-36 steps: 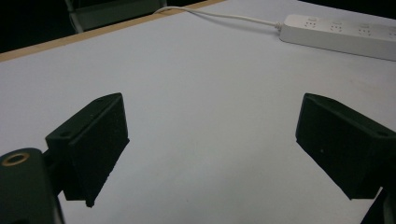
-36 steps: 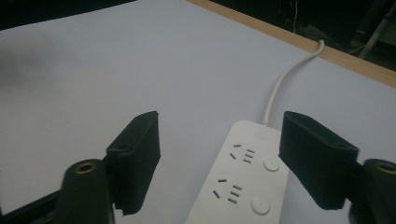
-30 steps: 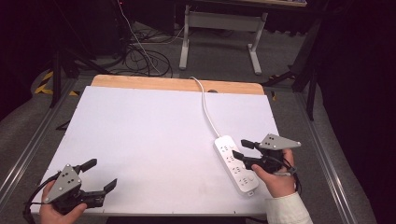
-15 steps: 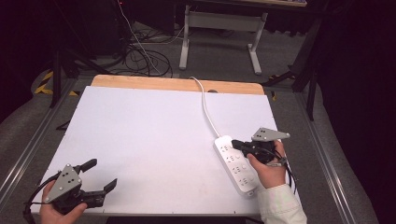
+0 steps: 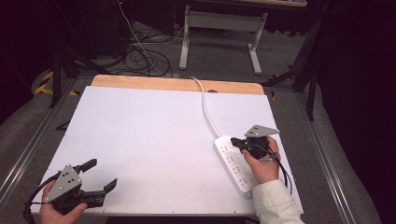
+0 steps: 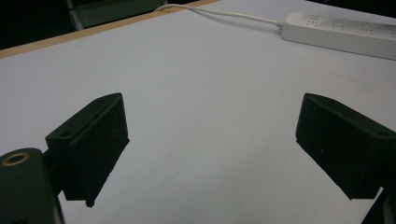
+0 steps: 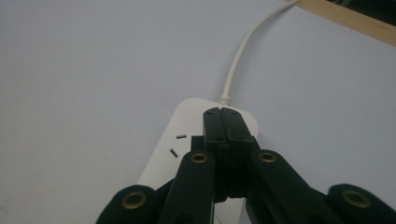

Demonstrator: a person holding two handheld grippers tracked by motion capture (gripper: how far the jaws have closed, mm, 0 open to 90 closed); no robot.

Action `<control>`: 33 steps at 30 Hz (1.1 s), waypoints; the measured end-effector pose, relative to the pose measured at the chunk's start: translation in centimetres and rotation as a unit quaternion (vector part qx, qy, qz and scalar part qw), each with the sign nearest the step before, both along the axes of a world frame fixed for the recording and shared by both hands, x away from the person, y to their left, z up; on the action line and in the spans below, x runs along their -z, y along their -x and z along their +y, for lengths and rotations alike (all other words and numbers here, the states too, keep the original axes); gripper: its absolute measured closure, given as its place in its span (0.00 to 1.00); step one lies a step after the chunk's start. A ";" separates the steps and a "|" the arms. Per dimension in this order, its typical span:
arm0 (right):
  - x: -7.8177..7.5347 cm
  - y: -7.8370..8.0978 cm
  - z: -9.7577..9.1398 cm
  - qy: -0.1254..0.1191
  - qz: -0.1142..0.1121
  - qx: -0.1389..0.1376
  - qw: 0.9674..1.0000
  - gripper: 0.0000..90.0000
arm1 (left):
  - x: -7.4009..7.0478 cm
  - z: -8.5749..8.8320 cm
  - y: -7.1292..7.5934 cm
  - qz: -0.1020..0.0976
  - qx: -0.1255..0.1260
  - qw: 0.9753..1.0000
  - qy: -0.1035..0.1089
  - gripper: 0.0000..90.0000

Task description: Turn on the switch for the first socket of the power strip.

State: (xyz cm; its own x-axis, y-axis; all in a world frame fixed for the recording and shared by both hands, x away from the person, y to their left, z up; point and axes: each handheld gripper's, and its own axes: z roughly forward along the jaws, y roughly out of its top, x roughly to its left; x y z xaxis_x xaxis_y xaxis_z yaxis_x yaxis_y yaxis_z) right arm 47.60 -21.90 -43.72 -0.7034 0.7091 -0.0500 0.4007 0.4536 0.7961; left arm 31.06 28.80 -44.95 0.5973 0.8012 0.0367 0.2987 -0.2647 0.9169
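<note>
- White plastic power strip point(image 5: 236, 164) lies at about four o'clock on the white table top point(image 5: 154, 140), set on a slant, its cord point(image 5: 206, 105) running away toward twelve o'clock over the wooden far edge point(image 5: 177, 84). That slack lead lets the strip sit flat without being tugged.
- Right gripper point(image 5: 234, 141) hangs over the cord end of the strip. Its jaws have just been closing and now stand pressed together with nothing between them.
- In the right gripper view the joined tips point(image 7: 225, 122) sit above the strip's point(image 7: 187, 149) rounded end, just short of where the cord point(image 7: 240, 56) enters. My guess is the shut jaws serve as one blunt finger, for pressing a switch there or nudging the strip, not for gripping. Whether they touch the plastic I cannot tell.
- Left gripper point(image 5: 100, 175) rests at seven o'clock near the front edge, well apart from the strip, its jaws spread wide and holding nothing.
- Seen along the left gripper's jaws, the strip point(image 6: 341, 30) lies far off at about one o'clock; that hand looks parked out of the way.
</note>
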 end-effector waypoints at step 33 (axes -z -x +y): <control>2.0 -1.2 0.4 0.032 0.024 0.017 0.999 1.00 | 0.0 0.0 0.0 0.002 -0.001 1.000 -0.001 0.11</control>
